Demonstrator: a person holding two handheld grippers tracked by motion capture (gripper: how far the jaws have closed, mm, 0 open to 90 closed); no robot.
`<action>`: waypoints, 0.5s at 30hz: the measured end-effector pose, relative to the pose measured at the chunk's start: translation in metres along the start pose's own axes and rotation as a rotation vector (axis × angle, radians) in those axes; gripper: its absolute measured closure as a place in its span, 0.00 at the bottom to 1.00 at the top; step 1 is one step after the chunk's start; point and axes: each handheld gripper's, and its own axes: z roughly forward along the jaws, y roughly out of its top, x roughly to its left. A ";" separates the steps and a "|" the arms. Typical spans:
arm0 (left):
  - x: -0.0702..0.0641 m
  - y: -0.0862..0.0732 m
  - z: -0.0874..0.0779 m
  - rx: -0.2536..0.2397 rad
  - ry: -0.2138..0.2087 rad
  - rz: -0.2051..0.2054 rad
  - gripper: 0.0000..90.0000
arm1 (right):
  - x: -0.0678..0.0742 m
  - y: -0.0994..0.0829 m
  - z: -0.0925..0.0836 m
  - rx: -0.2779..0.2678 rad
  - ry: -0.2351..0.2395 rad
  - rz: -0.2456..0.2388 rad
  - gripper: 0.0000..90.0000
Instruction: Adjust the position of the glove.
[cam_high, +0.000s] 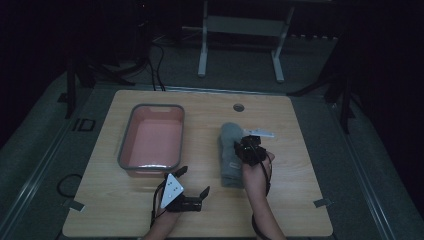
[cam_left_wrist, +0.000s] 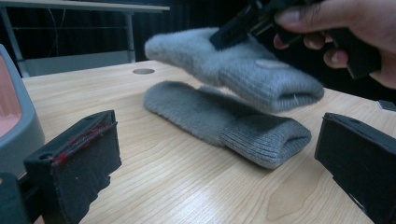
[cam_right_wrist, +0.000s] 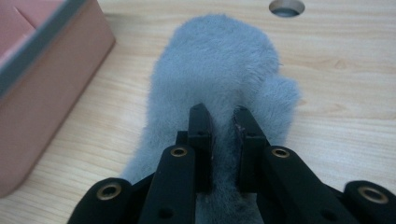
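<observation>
Your right tool (cam_right_wrist: 223, 122) has pinched a fluffy grey mitten (cam_left_wrist: 243, 65) between its two black jaws, which are almost closed on the fur. The left gripper view shows this mitten lifted off the table (cam_high: 210, 215), hanging just above a second grey mitten (cam_left_wrist: 224, 121) that lies flat on the wood. Both mittens are to the right of the pink tub (cam_high: 152, 137), well apart from it. The tub has a grey rim and sits on the left half of the table. Your left tool (cam_high: 192, 182) is near the front corner of the tub, close to the table, with its jaws spread wide and nothing between them. A small round hole (cam_high: 238, 107) is behind the mittens.
</observation>
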 end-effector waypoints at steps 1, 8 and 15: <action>0.000 0.000 0.000 0.000 0.000 -0.001 0.00 | 0.000 -0.002 0.002 0.007 0.004 0.003 0.89; 0.000 0.000 0.000 0.001 0.001 -0.001 0.00 | 0.001 -0.013 0.013 0.046 0.010 -0.011 0.89; 0.000 0.000 0.000 0.000 0.000 -0.003 0.00 | 0.000 -0.018 0.024 0.071 0.025 -0.005 0.86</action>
